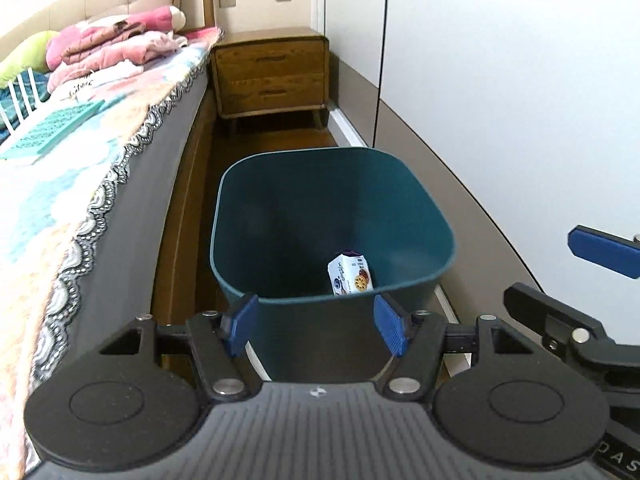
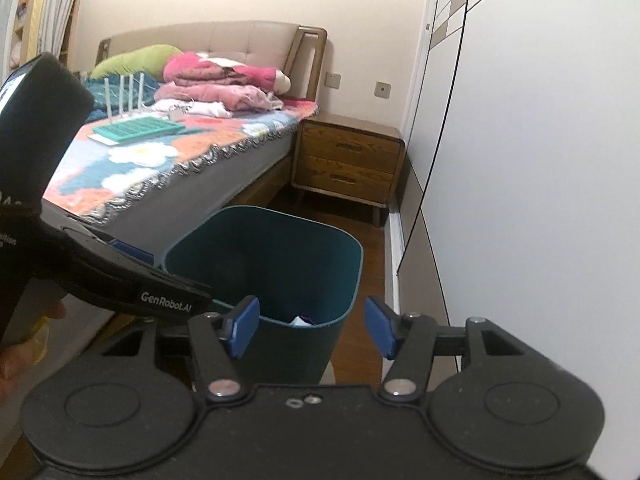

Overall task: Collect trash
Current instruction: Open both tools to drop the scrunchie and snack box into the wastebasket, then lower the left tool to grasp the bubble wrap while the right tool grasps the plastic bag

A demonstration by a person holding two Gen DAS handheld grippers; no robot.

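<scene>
A dark teal trash bin stands on the wooden floor in the narrow aisle between the bed and the white wardrobe. Inside it, against the near wall, lies a small white biscuit packet, standing nearly upright; from the right wrist view only a sliver of it shows over the bin's near rim. The left gripper hangs just above the bin's near edge, released, its blue pads spread apart with nothing between them. The right gripper is likewise released and empty, its blue pads parted over the bin's near rim. In the left wrist view the right gripper comes in from the right edge beside the bin. Beyond the bin, a wooden nightstand with two drawers stands against the wall. The bed carries a floral blanket, folded pink clothes and a teal tray.
</scene>
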